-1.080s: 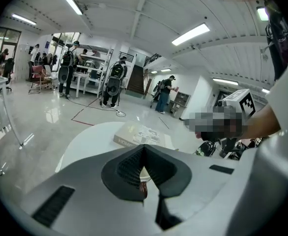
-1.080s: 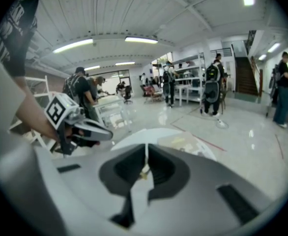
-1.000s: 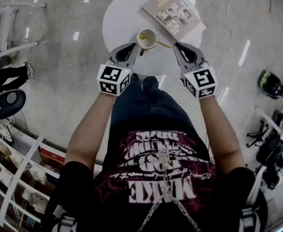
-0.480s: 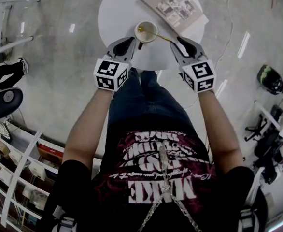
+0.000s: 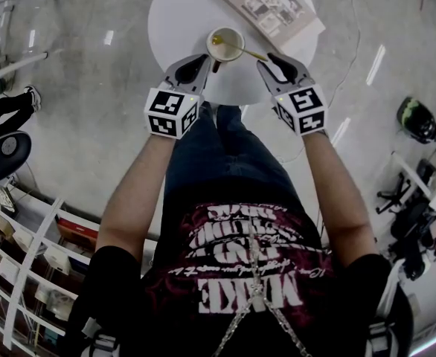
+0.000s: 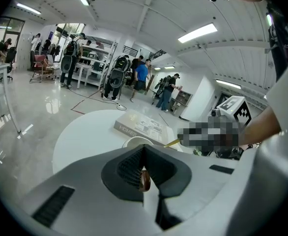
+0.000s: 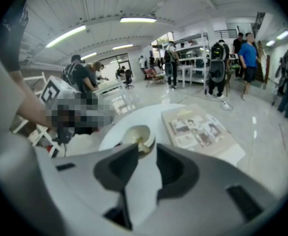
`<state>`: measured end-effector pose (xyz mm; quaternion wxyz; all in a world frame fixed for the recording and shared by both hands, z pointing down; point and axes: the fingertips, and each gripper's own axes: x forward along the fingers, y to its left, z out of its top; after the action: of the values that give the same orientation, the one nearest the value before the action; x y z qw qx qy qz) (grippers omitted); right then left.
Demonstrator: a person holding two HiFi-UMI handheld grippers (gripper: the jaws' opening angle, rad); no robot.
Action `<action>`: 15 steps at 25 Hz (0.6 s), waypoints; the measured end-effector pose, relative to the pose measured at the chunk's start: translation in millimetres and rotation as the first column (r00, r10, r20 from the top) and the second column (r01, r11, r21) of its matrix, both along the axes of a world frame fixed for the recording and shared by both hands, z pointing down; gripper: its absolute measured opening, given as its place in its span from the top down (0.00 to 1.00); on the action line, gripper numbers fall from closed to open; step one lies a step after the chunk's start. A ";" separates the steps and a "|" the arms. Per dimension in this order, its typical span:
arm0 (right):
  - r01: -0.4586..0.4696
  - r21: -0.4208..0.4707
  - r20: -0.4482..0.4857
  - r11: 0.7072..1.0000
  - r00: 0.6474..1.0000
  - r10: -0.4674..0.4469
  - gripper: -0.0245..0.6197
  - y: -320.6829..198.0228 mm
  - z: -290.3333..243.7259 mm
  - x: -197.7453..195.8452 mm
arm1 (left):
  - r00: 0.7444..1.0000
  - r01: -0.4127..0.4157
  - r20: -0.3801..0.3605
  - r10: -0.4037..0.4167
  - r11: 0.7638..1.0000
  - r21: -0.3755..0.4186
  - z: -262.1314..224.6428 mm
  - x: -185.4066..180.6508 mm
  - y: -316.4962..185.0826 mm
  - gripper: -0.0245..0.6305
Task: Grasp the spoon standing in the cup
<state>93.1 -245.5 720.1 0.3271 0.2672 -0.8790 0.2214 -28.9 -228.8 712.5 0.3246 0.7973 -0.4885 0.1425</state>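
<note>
Cup (image 5: 225, 44) with the gold spoon (image 5: 242, 50) leaning in it sits on the round table (image 5: 179, 21) by a book (image 5: 271, 10) in the head view; left gripper view: my left gripper (image 6: 144, 149) is squeezed on the cup's brown handle (image 6: 144, 180); right gripper view: my right gripper (image 7: 148, 149) is spread wide, spoon just ahead.

Just a round white table (image 5: 181, 13) on a shiny grey floor (image 5: 91, 88), with a cup (image 5: 225, 44) sitting near its front edge and a book (image 5: 270, 10) lying flat behind it, one corner poking past the rim.
</note>
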 end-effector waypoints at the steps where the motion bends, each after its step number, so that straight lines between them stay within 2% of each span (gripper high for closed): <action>1: 0.000 -0.009 0.003 1.000 1.000 0.000 0.78 -0.2 1.3 -1.2 | 1.000 0.002 0.000 -0.002 1.000 -0.001 0.0 -0.4 0.2 0.93; 6: -0.015 -0.046 0.021 0.999 1.000 0.016 0.78 -2.7 3.4 -6.9 | 1.000 -0.004 0.006 0.004 1.000 -0.008 -0.2 -3.4 3.9 0.93; 9: -0.015 -0.073 0.000 0.997 1.000 0.015 0.78 -1.8 9.6 -8.2 | 1.000 -0.003 0.011 0.004 1.000 -0.010 -0.9 -6.5 4.6 0.93; 11: -0.022 -0.085 -0.013 0.996 1.000 0.021 0.85 -1.6 12.1 -8.1 | 1.000 -0.003 0.013 0.003 1.000 -0.008 -3.0 -8.2 3.8 0.93; 15: -0.031 -0.107 -0.035 0.994 0.999 0.028 0.89 0.8 12.7 -8.1 | 1.000 -0.009 0.016 0.009 1.000 -0.004 -9.7 -11.6 0.9 0.93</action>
<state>85.0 -244.7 732.9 0.3525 0.2658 -0.8561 0.2688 -40.4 -228.0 702.8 0.3216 0.7976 -0.4874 0.1515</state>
